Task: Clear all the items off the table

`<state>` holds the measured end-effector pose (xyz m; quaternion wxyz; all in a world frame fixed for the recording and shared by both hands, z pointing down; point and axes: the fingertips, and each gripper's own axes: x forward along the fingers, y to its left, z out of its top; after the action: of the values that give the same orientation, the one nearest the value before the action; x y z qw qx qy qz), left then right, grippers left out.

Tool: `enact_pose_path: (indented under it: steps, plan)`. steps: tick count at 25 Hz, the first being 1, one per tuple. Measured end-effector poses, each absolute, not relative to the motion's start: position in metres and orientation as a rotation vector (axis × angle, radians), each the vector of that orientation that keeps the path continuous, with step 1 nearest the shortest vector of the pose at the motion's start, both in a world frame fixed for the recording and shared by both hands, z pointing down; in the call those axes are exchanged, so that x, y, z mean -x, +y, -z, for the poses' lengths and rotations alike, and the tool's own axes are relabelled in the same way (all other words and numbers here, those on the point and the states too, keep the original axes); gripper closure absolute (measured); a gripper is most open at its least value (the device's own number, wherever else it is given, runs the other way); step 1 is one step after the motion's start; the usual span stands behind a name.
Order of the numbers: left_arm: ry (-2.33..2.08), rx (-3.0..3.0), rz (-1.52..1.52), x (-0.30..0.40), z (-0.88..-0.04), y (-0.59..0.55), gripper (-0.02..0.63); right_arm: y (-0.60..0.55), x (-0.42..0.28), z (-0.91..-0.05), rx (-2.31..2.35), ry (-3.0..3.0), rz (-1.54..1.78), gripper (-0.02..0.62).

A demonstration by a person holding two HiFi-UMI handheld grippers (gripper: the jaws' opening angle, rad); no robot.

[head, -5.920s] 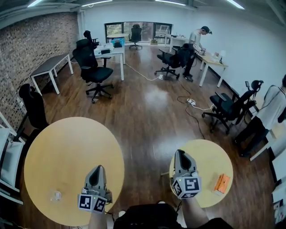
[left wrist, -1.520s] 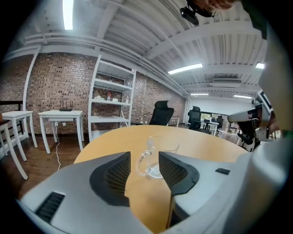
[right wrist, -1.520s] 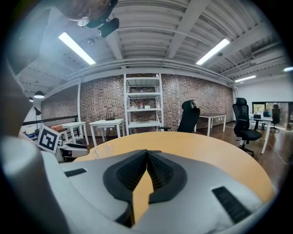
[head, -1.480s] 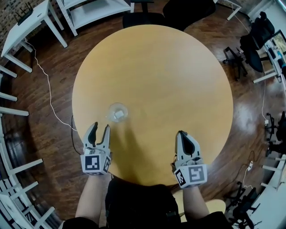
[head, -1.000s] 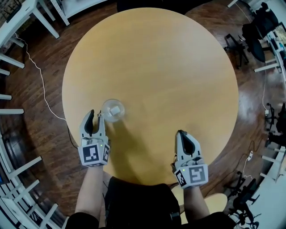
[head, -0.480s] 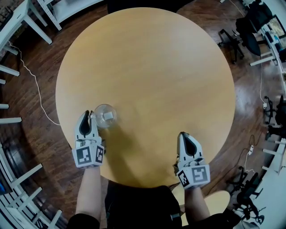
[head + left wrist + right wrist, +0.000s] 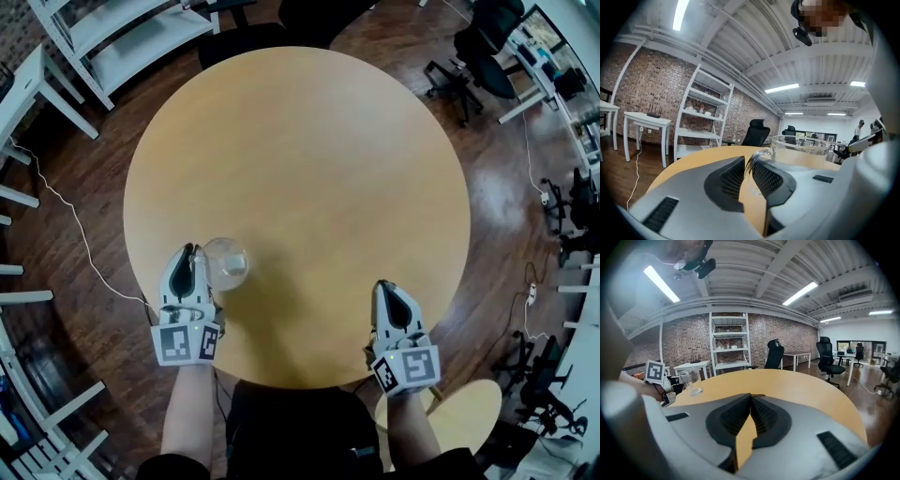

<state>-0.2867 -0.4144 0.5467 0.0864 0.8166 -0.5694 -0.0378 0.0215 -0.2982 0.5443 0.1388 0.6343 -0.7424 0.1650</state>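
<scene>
Since a second ago: left gripper (image 7: 191, 255) went from jaws apart beside the glass mug (image 7: 226, 263) to jaws pinched on its handle (image 7: 756, 156). The jaws have just been closing, with the handle between them. The right gripper (image 7: 385, 285) has kept its spot.

Left claw: nearly closed, with only a narrow gap left. The clear loop of the handle sits in that gap and both pads are against it. The left gripper view shows the mug body just past the fingertips, rim up.

Mug: over the near-left part of the round wooden table (image 7: 309, 159), close to the edge. It's roughly upright, long axis vertical, mouth facing up. The handle points back at the left gripper, toward the person's side of the table. Can't tell whether the base is touching the tabletop or just off it.

Right claw: fully closed, pads together, nothing in it. It's over the near-right edge of the table, well apart from the mug. Its view looks across the tabletop and catches the mug and the left gripper's marker cube far left.
</scene>
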Motion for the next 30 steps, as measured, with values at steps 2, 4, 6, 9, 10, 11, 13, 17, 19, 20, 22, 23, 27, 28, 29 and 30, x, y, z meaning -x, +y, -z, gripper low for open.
enact_pose_path:
  steps: [2, 4, 6, 9, 10, 11, 13, 17, 19, 20, 22, 23, 27, 28, 29, 30]
  plan:
    - [-1.641, -2.489, 0.134, 0.284, -0.529, -0.415, 0.568, -0.289, -0.013, -0.53, -1.891, -2.147, -0.464, 0.591]
    - [-1.58, -2.537, 0.152, 0.28, -0.514, -0.414, 0.568, -0.277, -0.009, -0.515, -1.96, -2.137, -0.437, 0.591]
    - [-1.507, -2.585, 0.169, 0.269, -0.499, -0.413, 0.569, -0.261, -0.013, -0.499, -2.047, -2.102, -0.402, 0.591]
    - [-1.36, -2.675, 0.172, 0.238, -0.48, -0.409, 0.569, -0.229, -0.031, -0.479, -2.193, -2.007, -0.365, 0.591]
    - [-1.305, -2.706, 0.168, 0.225, -0.475, -0.406, 0.569, -0.216, -0.04, -0.474, -2.24, -1.969, -0.357, 0.591]
    - [-1.248, -2.736, 0.165, 0.211, -0.47, -0.401, 0.569, -0.203, -0.049, -0.469, -2.286, -1.929, -0.349, 0.591]
    - [-1.132, -2.789, 0.164, 0.18, -0.461, -0.392, 0.569, -0.176, -0.069, -0.458, -2.384, -1.843, -0.329, 0.591]
    - [-0.876, -2.885, 0.178, 0.105, -0.446, -0.37, 0.569, -0.115, -0.109, -0.438, -2.589, -1.644, -0.27, 0.591]
    - [-0.741, -2.93, 0.2, 0.063, -0.437, -0.349, 0.569, -0.077, -0.131, -0.431, -2.683, -1.532, -0.243, 0.591]
    - [-0.678, -2.947, 0.215, 0.042, -0.431, -0.336, 0.569, -0.058, -0.142, -0.426, -2.723, -1.479, -0.226, 0.591]
    - [-0.574, -2.966, 0.243, 0.005, -0.42, -0.309, 0.569, -0.021, -0.162, -0.415, -2.78, -1.391, -0.191, 0.591]
    - [-0.529, -2.971, 0.253, -0.013, -0.416, -0.295, 0.569, -0.002, -0.171, -0.41, -2.8, -1.352, -0.175, 0.591]
    - [-0.356, -2.989, 0.276, -0.087, -0.405, -0.227, 0.569, 0.087, -0.213, -0.393, -2.878, -1.179, -0.113, 0.591]
    - [-0.311, -2.995, 0.274, -0.106, -0.402, -0.206, 0.569, 0.113, -0.225, -0.389, -2.897, -1.133, -0.098, 0.591]
    - [-0.264, -2.998, 0.273, -0.123, -0.4, -0.183, 0.569, 0.14, -0.237, -0.387, -2.914, -1.083, -0.092, 0.591]
    - [-0.211, -2.997, 0.274, -0.14, -0.398, -0.162, 0.569, 0.165, -0.248, -0.386, -2.932, -1.031, -0.092, 0.591]
